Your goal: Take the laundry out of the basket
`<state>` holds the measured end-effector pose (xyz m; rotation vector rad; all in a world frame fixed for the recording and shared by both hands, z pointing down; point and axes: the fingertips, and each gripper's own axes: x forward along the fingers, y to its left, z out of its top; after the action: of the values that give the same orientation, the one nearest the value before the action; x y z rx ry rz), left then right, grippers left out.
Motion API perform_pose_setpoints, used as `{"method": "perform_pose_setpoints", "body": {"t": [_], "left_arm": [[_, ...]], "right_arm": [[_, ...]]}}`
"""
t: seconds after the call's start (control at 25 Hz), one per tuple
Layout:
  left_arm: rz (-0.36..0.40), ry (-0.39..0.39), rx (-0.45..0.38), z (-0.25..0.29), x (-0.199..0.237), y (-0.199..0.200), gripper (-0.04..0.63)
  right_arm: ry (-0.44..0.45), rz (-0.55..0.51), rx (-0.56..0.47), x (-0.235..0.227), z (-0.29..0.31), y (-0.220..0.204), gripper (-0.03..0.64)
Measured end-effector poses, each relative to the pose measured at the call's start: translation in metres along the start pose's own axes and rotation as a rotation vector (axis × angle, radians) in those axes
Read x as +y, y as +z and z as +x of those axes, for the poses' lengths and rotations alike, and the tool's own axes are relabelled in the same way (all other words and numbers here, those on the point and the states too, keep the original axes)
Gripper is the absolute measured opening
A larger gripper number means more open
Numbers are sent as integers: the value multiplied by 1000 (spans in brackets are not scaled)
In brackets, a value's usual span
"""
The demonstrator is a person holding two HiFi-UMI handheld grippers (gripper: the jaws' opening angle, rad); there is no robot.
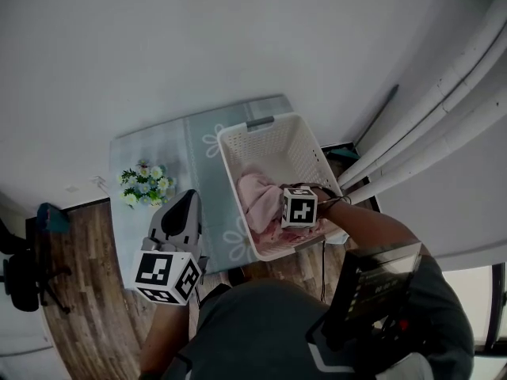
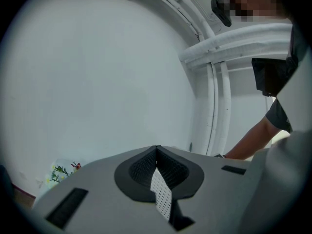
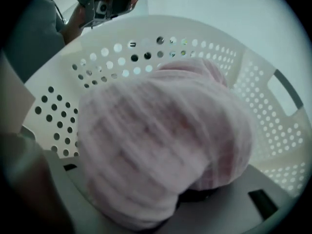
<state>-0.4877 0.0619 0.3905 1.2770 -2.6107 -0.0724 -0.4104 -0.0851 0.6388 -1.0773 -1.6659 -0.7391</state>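
One pinch of our right gripper [image 1: 295,212] held the bunched pink garment [image 3: 161,140] — we feared it slipping; left gripper [image 2: 157,155] pressed together, empty.

Left gripper [image 2: 157,152]: held out at my left side, pointing nearly level, away from my body. Grey jaws pressed together, nothing between them. Left marker cube [image 1: 166,276] sits at rear end, closest to me.

Right gripper [image 3: 200,199]: pointing steeply down. Right forearm [image 1: 366,222] bare, stretched forward from dark sleeve [image 1: 432,279]. Right marker cube [image 1: 299,207] on top, facing up. Jaws clamped on pink laundry [image 3: 161,140]; bunched cloth covers both pads.
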Motion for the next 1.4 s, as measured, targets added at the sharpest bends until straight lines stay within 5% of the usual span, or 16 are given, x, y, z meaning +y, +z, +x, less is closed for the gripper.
{"method": "perform_pose_setpoints", "body": {"t": [0.64,1.4], "left_arm": [[-2,-132,-34,33,-19,19,8],[70,-327,-117,43,-109,73,8]], "right_arm": [[-367,324,-511,-47,-192,47,282],[-716,583,-1061,17,-434,10,282]]}}
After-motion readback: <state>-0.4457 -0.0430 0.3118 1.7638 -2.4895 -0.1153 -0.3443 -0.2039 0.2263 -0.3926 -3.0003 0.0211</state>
